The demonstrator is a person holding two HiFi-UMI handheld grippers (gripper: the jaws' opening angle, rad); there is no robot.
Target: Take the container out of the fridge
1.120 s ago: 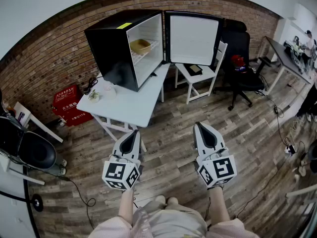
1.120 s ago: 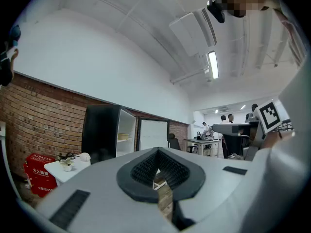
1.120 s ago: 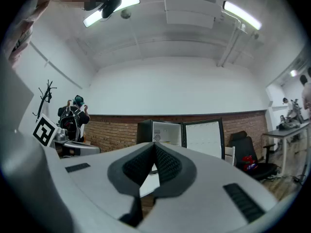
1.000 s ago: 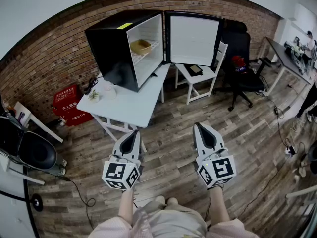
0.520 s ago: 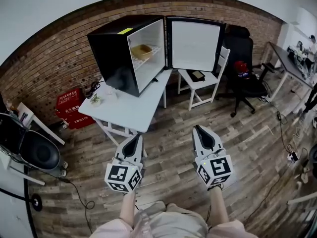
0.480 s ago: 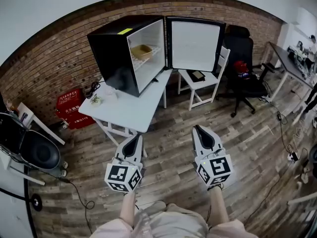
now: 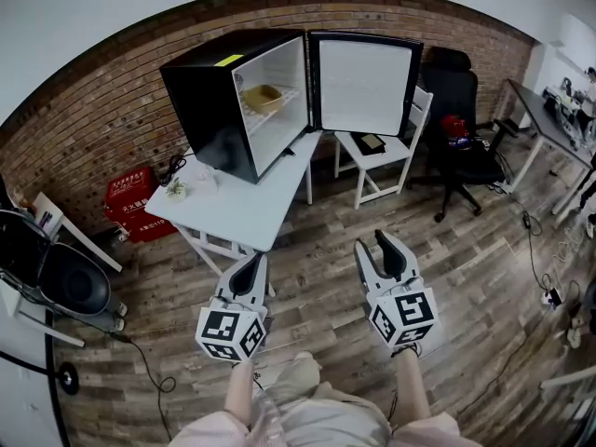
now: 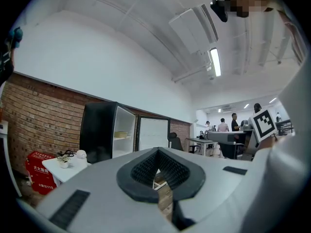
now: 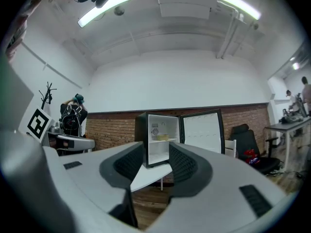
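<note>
- Bright, even room light; ceiling tubes point(image 9: 104, 6) glare at 11 and 1 o'clock in the right gripper view
- Fisheye bends all edges, corners fall black
- My fingers point(image 9: 183, 165) loom soft and shadowed up close; the fridge point(image 9: 158, 130) interior reads crisp white

In the head view's upper middle the container point(image 7: 264, 95) inside the fridge point(image 7: 199, 82) is showing too small to tell its contents, the red box's point(image 7: 130, 195) print is blurring, and the bottom edge is cutting off the forearms point(image 7: 240, 391).
</note>
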